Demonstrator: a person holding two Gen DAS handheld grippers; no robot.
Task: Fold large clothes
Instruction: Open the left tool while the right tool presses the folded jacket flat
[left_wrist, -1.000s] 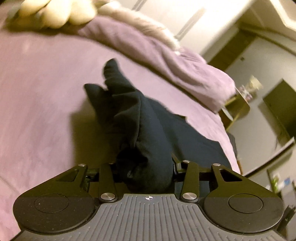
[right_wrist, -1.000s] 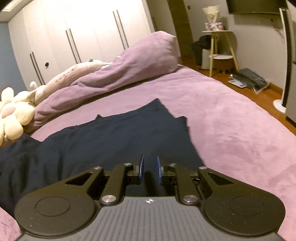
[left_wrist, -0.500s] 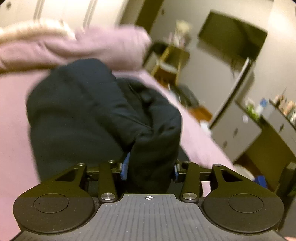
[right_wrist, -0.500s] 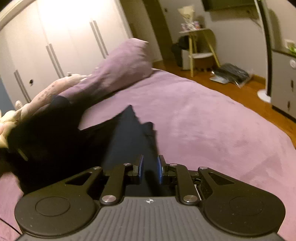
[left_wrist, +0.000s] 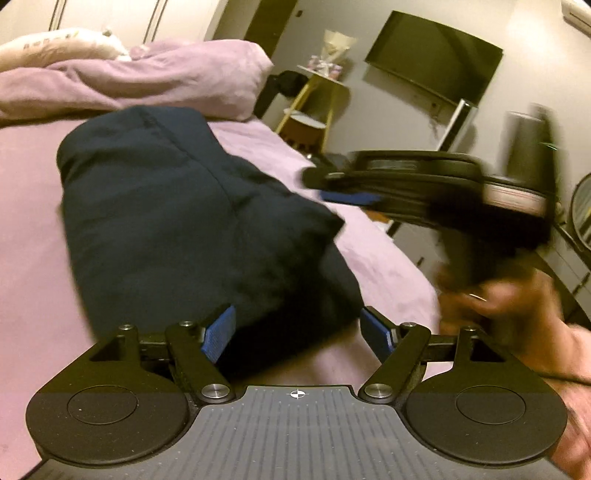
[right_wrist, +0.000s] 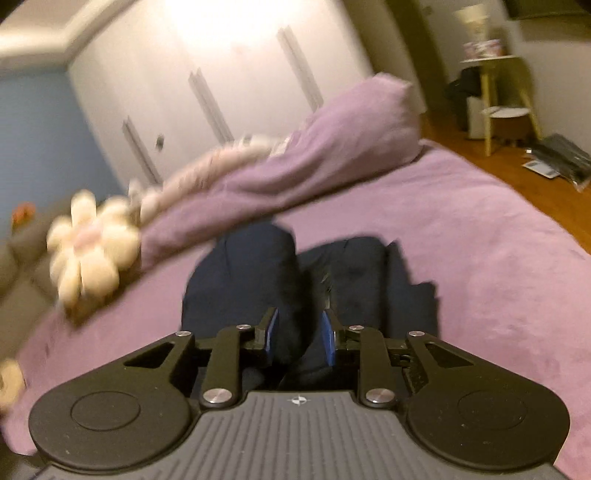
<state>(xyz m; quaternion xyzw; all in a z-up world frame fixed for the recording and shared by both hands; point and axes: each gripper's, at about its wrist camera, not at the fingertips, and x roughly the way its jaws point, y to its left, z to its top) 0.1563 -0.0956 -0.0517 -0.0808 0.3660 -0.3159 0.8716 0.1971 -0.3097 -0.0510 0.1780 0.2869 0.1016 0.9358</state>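
A dark navy garment (left_wrist: 177, 206) lies folded in a thick bundle on the purple bed (left_wrist: 33, 258). My left gripper (left_wrist: 297, 325) straddles its near end. Its jaws are opening wide; the right pad stands clear of the cloth and the left pad sits beside it. My right gripper (right_wrist: 300, 328) hovers over the same garment (right_wrist: 240, 273). Its jaws are opening a little, dark cloth shows in the gap, and no pad clearly presses on it. In the left wrist view the right gripper (left_wrist: 321, 181) is a blur above the garment's right edge, held by a hand (left_wrist: 498, 306).
A rumpled purple duvet (right_wrist: 314, 155) and a cream flower plush (right_wrist: 88, 251) lie along the bed's far side. White wardrobe doors (right_wrist: 221, 74) stand behind. A small yellow side table (right_wrist: 502, 92) and wooden floor (right_wrist: 554, 199) lie to the right.
My left gripper swung across the bed carrying a bunch of the garment, laid it over the rest, and its jaws spread apart. My right gripper rose a little and its jaws parted slightly.
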